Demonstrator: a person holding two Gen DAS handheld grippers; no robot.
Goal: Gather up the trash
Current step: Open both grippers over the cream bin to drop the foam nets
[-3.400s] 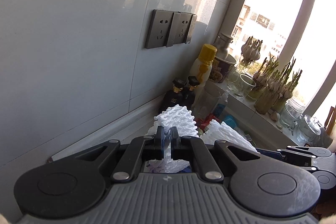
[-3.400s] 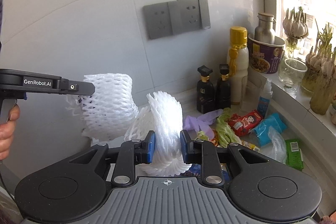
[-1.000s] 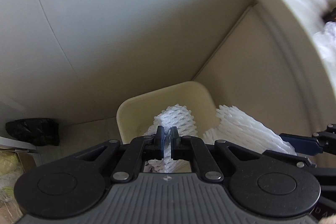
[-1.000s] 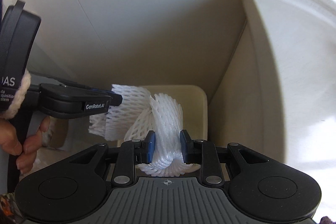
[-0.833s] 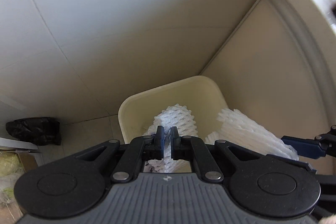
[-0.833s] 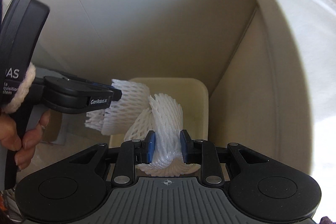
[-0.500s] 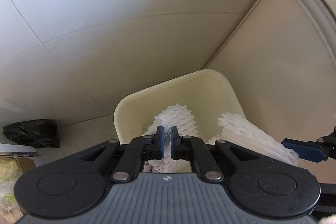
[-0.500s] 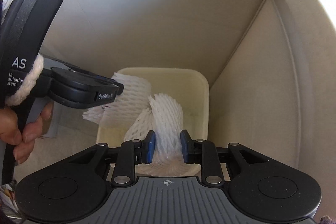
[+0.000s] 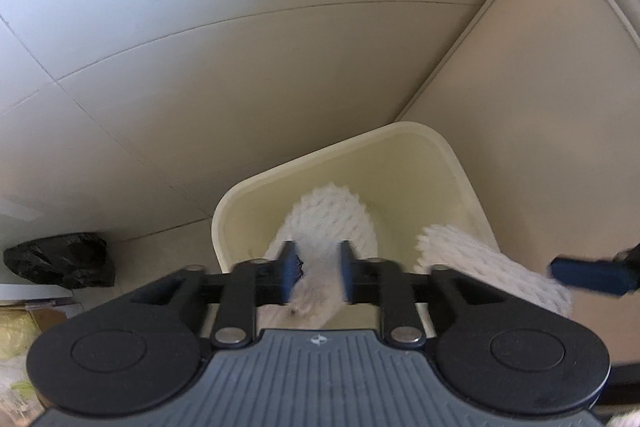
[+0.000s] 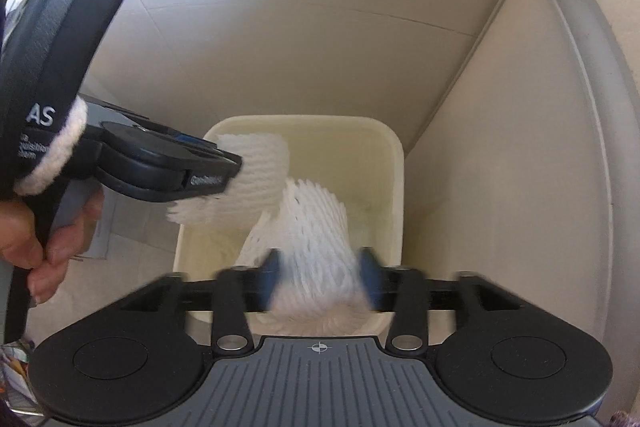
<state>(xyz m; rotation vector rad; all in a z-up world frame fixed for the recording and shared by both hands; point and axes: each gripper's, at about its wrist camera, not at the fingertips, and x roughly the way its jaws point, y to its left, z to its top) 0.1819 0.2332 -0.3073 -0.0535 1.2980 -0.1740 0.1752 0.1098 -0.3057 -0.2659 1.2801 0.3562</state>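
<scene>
Since a second ago you have brought both grippers lower over the cream bin [image 10: 394,163], which now fills more of each view, and both pairs of jaws, pinched tight then, are now opening. You hold the tools pointing steeply down over the bin's mouth so that whatever slips out should drop inside and not onto the floor tiles [image 9: 132,187] beside it. Your left gripper [image 9: 316,277] has its jaws parted a little, with its white foam net [image 9: 332,219] blurred between the blue pads; the net looks already loose, its far end hanging down into the bin. Your right gripper [image 10: 318,277] has spread wider, and the second foam net [image 10: 316,227] sits in the gap between its pads, apparently no longer squeezed, with its free end down inside the bin walls. In the right view the left tool's net reaches in over the near-left rim, touching or overlapping the other; I cannot tell which. Both nets are over the opening, neither yet lying on the bottom.
</scene>
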